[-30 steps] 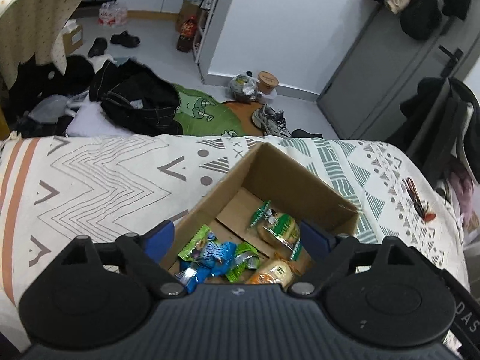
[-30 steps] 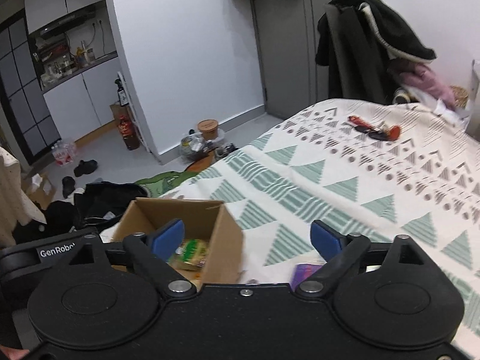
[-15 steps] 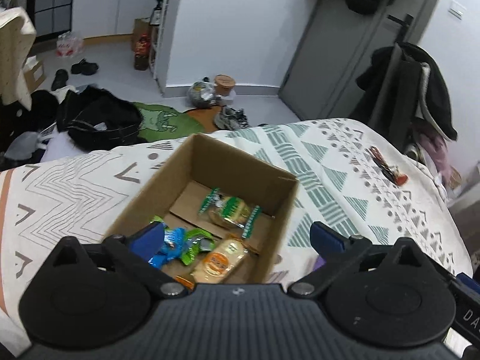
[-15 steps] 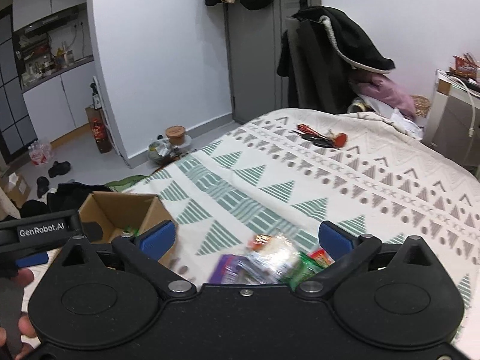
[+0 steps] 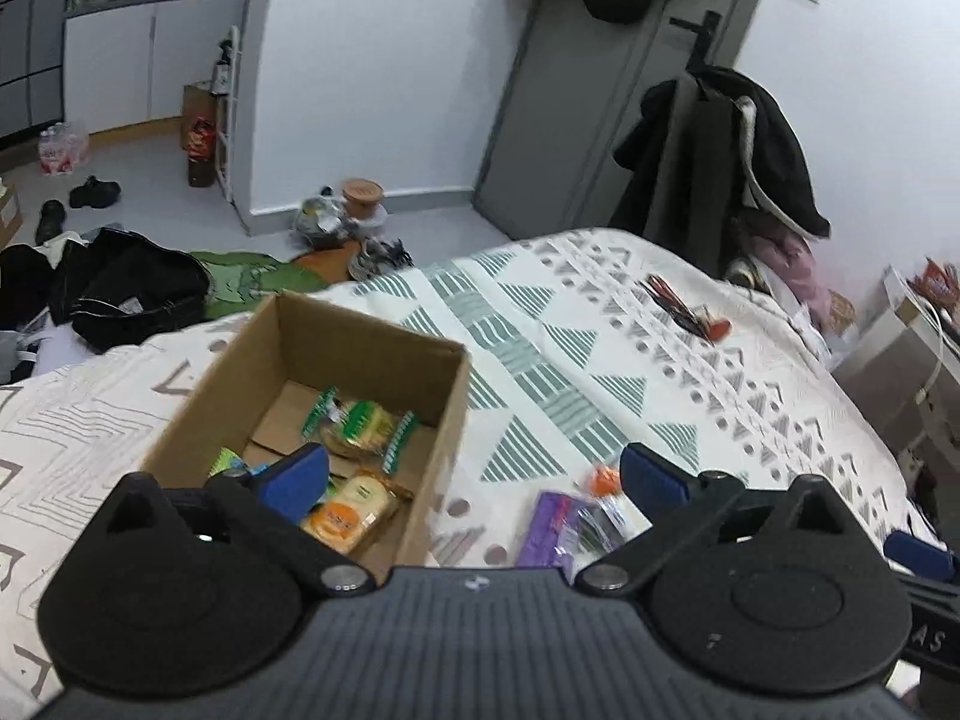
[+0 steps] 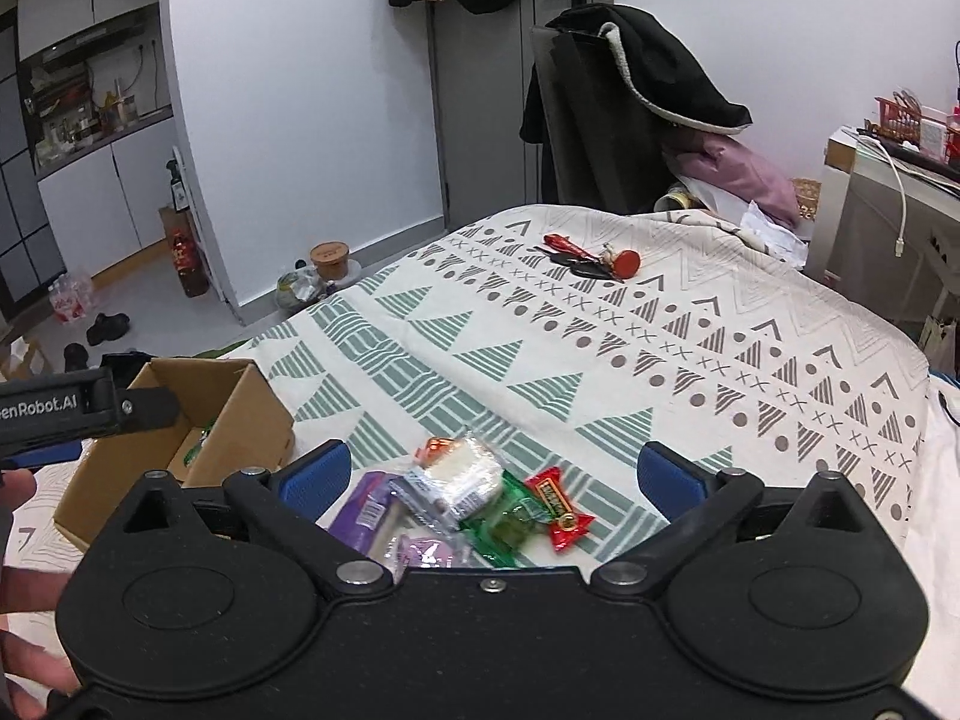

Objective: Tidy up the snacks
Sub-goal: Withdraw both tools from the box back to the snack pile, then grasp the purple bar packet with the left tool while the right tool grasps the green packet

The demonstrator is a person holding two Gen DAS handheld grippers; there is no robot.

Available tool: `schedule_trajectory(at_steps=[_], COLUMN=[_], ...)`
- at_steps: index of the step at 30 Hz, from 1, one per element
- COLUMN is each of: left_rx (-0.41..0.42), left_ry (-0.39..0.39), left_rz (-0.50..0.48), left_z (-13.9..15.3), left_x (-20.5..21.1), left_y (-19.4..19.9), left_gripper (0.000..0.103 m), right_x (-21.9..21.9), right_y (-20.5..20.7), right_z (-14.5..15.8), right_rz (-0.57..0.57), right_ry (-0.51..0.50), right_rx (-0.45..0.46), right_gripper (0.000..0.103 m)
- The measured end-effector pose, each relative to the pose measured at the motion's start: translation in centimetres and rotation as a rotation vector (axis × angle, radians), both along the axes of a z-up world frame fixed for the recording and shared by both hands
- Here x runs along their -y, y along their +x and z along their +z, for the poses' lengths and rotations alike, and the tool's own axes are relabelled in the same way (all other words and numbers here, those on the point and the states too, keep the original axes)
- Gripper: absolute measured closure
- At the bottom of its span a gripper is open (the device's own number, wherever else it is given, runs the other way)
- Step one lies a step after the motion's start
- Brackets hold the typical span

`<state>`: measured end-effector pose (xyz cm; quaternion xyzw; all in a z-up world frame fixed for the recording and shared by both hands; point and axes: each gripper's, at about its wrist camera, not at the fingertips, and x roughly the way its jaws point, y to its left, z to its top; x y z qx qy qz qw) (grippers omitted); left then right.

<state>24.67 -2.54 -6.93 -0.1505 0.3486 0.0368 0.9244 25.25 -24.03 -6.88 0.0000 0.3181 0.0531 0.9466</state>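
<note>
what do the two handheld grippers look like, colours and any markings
Both are matte black plastic. The left gripper has a ribbed grey-black body, two round cat-ear-shaped housings with silver pivot screws, and blue pads on its fingers. The right gripper has the same build with a smooth top and blue pads. White "enRobot.AI" lettering shows on the left unit's side in the right wrist view.

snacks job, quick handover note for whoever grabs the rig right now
Left gripper: open, empty, over the near edge of the box.
Right gripper: open, empty, over the loose pile on the bed.
Done: several snacks lie in the box.
Left: the pile beside the box, with a purple pack, a clear-wrapped one, a green one and a red one.
</note>
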Motion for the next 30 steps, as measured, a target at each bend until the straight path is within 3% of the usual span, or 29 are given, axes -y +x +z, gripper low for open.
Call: schedule_trajectory(at_steps=[8, 10, 20, 26, 30], left_rx=[-0.025, -0.027, 0.007, 0.002, -0.024], left_ry=[0.068, 0.056, 0.142, 0.117, 0.098], left_rz=[-0.080, -0.095, -0.151, -0.171, -0.165], left_z=[-0.6, -1.0, -2.0, -3.3, -4.4], left_x=[3.1, 3.6, 6.8, 7.6, 7.7], left_y=[-0.7, -0.7, 0.1, 1.1, 1.9], left_gripper=[0.000, 0.001, 0.001, 0.006, 0.020], right_x=[2.1, 2.3, 3.6, 4.5, 4.5], right_y=[0.0, 0.1, 1.9, 3.4, 4.1], right_z=[-1.9, -2.3, -5.0, -6.8, -7.9], right_rz=[-0.039, -0.035, -0.082, -0.095, -0.091], right_ry=[0.061, 0.077, 0.150, 0.239, 0.266], right_rx=[-0.009, -0.026, -0.128, -0.215, -0.256], right_gripper=[0.000, 0.000, 0.001, 0.018, 0.023])
